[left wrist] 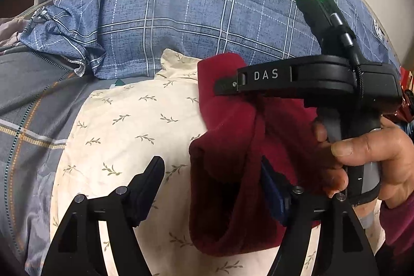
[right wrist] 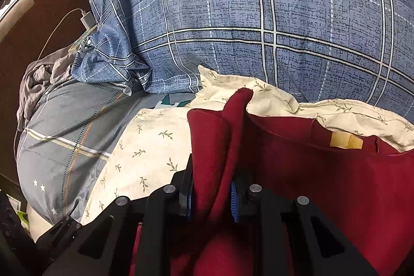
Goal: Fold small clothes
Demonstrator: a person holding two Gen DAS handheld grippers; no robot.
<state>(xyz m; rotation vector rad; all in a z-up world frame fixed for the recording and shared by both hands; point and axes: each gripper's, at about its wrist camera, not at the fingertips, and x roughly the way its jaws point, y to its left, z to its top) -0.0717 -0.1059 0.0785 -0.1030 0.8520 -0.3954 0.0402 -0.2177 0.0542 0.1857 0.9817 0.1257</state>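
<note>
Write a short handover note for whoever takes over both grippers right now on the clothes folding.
Left gripper: open, jaws wide; red garment hangs between them, one finger hidden behind the cloth, so contact there is unclear.
Right gripper: shut on a bunched fold of the red garment, lifted off the cream cloth.
Right hand holds its grip.
Done: garment picked up, bunched, not flat.
Left: lay it out on the cream cloth, fold it. Tan tag shows inside.

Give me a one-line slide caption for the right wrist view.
Right hand-held gripper shut on a bunched fold of the dark red garment, above a cream leaf-print cloth and blue plaid bedding.
</note>
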